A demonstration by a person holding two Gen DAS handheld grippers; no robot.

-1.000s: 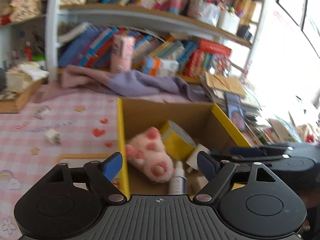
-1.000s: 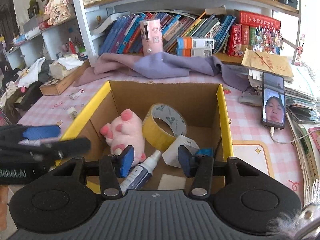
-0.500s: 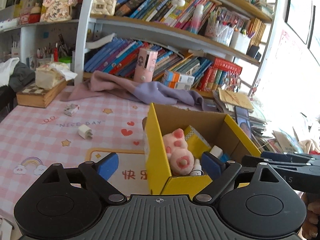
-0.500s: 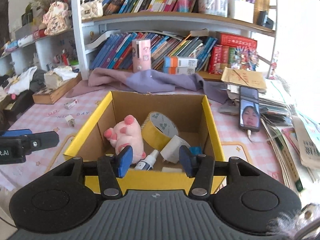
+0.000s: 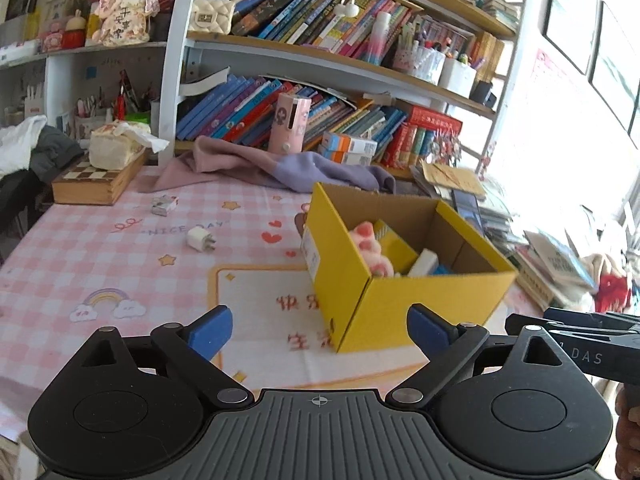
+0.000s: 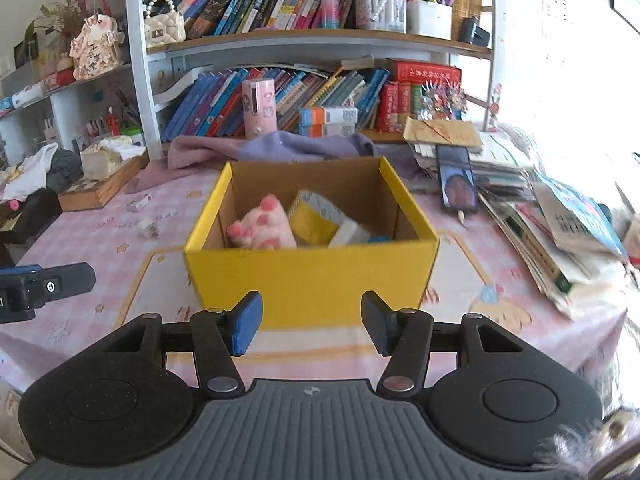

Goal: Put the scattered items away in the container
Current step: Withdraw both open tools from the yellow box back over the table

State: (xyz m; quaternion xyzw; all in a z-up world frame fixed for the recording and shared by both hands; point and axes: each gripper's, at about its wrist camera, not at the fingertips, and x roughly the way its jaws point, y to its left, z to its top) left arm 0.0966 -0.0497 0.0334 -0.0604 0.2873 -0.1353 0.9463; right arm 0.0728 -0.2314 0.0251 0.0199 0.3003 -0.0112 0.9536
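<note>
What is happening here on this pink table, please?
A person is tidying small items into a yellow box. It already holds a pink plush toy and a roll of tape. Both the left gripper and right gripper are empty, their jaws just opening. A white charger and a small packet still lie on the table.

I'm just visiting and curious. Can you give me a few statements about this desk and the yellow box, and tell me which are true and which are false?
1. The pink plush toy lies inside the yellow box. True.
2. The white charger plug is in the box. False: it lies on the pink tablecloth, left of the box.
3. The left gripper holds something. False: its jaws are open and empty.
4. A roll of yellow tape is in the box. True.
5. The phone lies in the box. False: it rests on the papers to its right.
</note>
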